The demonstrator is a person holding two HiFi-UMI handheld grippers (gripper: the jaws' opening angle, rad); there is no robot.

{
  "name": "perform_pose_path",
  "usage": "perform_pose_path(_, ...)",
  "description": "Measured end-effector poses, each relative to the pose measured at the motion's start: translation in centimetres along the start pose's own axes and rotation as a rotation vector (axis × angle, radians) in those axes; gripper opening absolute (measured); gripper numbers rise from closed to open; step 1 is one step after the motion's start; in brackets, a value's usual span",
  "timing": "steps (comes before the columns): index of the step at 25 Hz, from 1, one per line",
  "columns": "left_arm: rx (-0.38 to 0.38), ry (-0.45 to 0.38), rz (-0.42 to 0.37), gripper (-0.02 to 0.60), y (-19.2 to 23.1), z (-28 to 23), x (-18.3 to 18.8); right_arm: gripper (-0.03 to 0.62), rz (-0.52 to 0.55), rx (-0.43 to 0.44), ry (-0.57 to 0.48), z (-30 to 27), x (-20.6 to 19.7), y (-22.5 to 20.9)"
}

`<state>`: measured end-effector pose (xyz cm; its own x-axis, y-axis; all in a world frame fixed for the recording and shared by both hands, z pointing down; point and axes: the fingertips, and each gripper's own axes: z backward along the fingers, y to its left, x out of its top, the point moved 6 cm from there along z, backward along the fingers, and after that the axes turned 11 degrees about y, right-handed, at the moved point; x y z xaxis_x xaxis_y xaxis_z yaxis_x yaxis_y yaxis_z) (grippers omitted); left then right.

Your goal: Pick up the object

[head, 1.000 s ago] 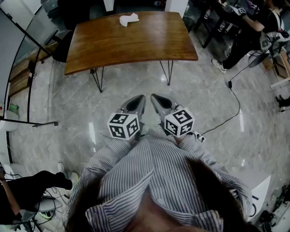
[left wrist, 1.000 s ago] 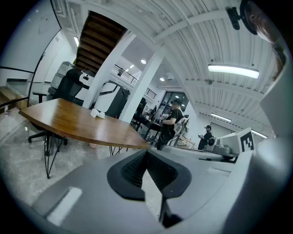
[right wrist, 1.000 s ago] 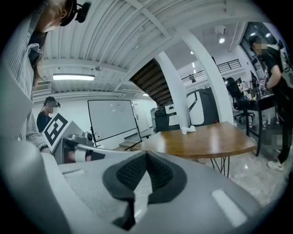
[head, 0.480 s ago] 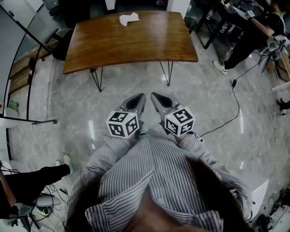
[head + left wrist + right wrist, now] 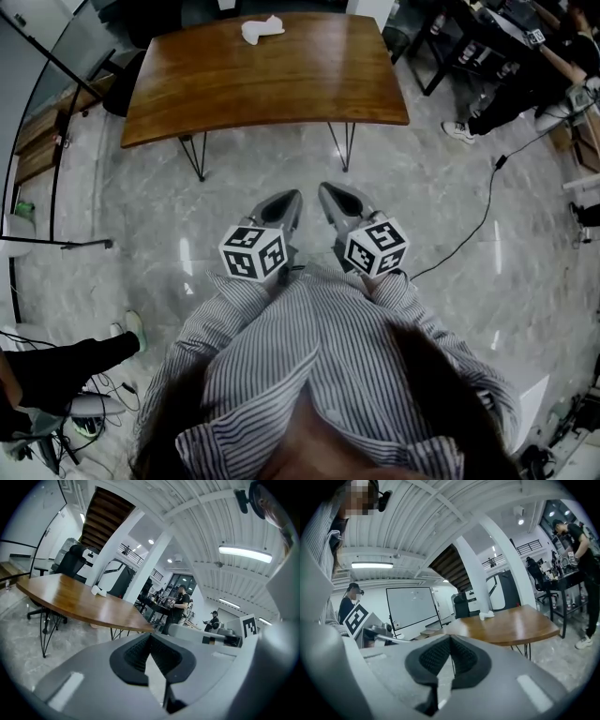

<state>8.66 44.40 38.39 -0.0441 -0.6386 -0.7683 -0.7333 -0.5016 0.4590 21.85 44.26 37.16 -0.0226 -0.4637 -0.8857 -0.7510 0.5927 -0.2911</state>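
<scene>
Both the left gripper [image 5: 292, 199] and right gripper [image 5: 327, 192] have fingers pressed together, empty.

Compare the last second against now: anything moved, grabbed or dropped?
The table looks slightly nearer; a bystander's shoe at lower left shifted. Nothing grabbed or released: left tongs and right tongs stay shut, empty, side by side; white object unmoved on the table.

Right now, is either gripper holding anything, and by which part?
Nothing held. Left gripper and right gripper are both shut, empty; the white crumpled object lies on the brown wooden table.
</scene>
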Motion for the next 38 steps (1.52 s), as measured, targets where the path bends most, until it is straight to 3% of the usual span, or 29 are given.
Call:
perform_pose_path(4, -0.001, 0.017, 0.003, 0.000, 1.4, -1.7, 0.9, 0.002, 0.000, -0.002, 0.016, -1.7, 0.5, -1.3)
perform_pose_path(10, 0.034, 0.013, -0.041, 0.000, 6.6, -6.5, 5.7, 0.002, 0.020, -0.026, 0.002, -7.2, 3.4, -5.8)
perform_pose_path(20, 0.022, 0.006, 0.008, 0.000, 19.3, -13.9, 19.2, 0.002, 0.032, -0.047, -0.011, -21.8, 13.6, -13.1)
perform_pose_path(25, 0.016, 0.044, 0.010, 0.000, 24.9, -17.4, 24.7, 0.002, 0.055, -0.034, 0.021, -29.0, 18.2, -16.1)
perform_pose_path(33, -0.015, 0.106, 0.100, 0.000, 28.6, -21.3, 25.9, 0.002, 0.043, 0.053, 0.174, -34.6, 18.5, -18.5)
perform_pose_path(38, 0.024, 0.100, 0.159, 0.000, 30.8, -22.6, 26.5, 0.002, 0.039, 0.115, 0.216, -37.0, 18.8, -20.2)
